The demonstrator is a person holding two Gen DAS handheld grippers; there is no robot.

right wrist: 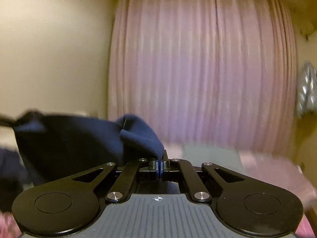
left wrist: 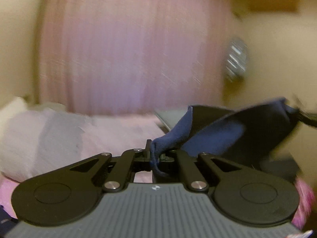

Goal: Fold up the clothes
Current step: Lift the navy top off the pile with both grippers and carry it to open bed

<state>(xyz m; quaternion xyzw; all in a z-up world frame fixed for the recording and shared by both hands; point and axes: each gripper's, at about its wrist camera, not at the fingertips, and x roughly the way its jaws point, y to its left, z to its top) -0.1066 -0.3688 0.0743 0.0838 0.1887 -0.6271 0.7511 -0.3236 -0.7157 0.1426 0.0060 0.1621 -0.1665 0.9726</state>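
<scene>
A dark navy garment (left wrist: pixel 218 130) hangs in the air, stretched between both grippers. My left gripper (left wrist: pixel 153 154) is shut on one corner of it, and the cloth runs off to the right, where the tip of the other gripper (left wrist: pixel 307 117) shows at the edge. In the right wrist view my right gripper (right wrist: pixel 159 166) is shut on another corner of the navy garment (right wrist: pixel 79 144), which trails to the left. Both views are blurred by motion.
A pink curtain (right wrist: pixel 198 69) hangs ahead with cream walls either side. A bed with pink bedding (left wrist: pixel 118 125) and a pale pillow (left wrist: pixel 39 134) lies below it. A silvery object (left wrist: pixel 235 59) hangs on the wall at right.
</scene>
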